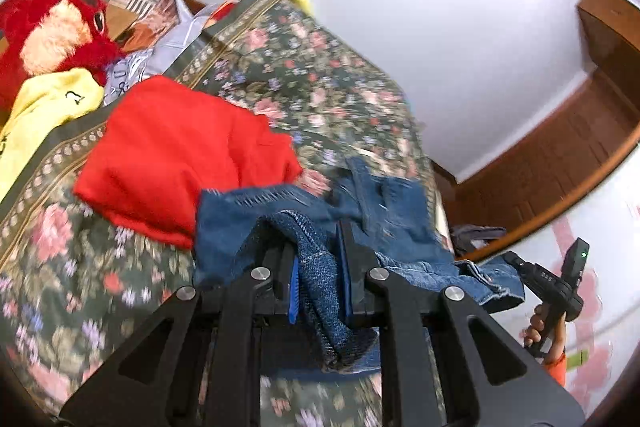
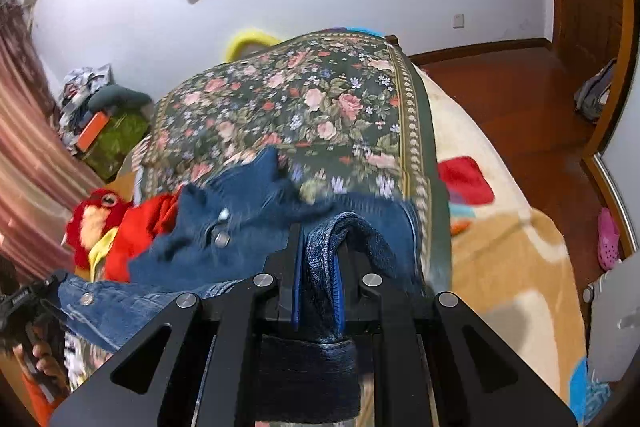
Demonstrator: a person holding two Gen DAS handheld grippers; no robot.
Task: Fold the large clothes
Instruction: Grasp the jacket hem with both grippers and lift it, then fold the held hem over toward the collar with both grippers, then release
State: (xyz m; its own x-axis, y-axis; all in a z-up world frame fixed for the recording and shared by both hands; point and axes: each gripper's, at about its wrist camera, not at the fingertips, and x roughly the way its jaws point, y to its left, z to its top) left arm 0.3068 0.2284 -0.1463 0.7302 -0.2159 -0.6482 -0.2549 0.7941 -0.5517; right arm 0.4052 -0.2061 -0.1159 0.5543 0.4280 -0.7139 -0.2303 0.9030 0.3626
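Both tongs are clamped on a blue denim garment with metal snap buttons: the left tongs pinch a rolled hem, the right tongs another thick edge. The denim hangs between them over the floral green bedspread. Keeping both edges level and taut should give a clean fold. At ten o'clock the left view shows a red folded cloth; only the right view shows the snaps.
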